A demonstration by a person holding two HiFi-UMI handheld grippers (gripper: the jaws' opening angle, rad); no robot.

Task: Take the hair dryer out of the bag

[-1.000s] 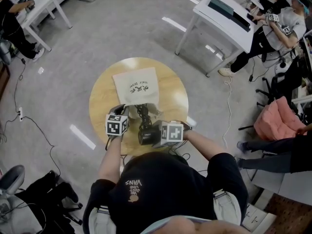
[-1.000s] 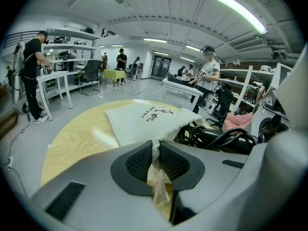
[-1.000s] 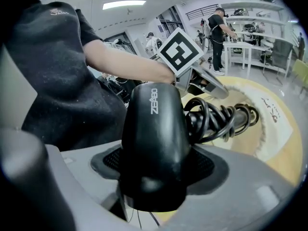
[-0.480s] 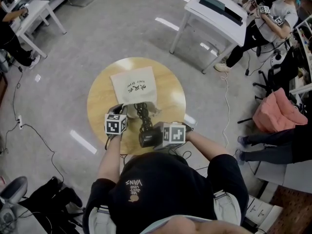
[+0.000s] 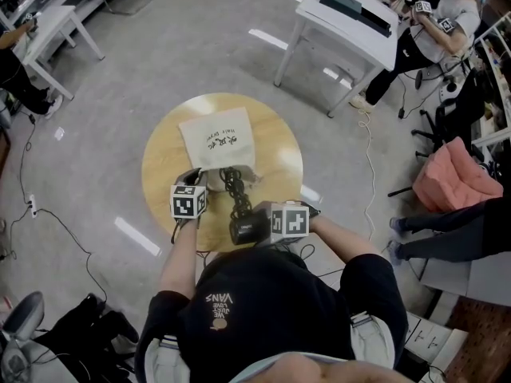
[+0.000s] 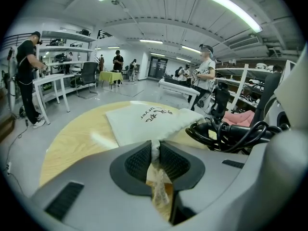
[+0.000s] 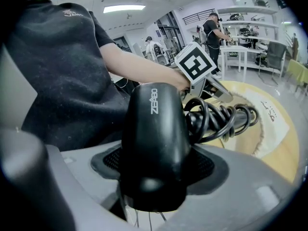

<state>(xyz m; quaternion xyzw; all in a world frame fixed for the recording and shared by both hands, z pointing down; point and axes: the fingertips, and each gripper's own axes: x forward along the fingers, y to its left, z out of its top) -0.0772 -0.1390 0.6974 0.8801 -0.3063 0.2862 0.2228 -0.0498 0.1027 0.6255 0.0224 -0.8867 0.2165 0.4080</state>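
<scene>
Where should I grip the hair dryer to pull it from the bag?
Grip the hair dryer across its thick barrel, coming from the near side, opposite the bag, as the right gripper does; the coiled cord offers no firm hold.

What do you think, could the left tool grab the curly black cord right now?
Probably not yet. The left tool is shut on the edge of the bag, so it is busy. The cord lies close beside it, nothing between, but it would have to let go first.
</scene>
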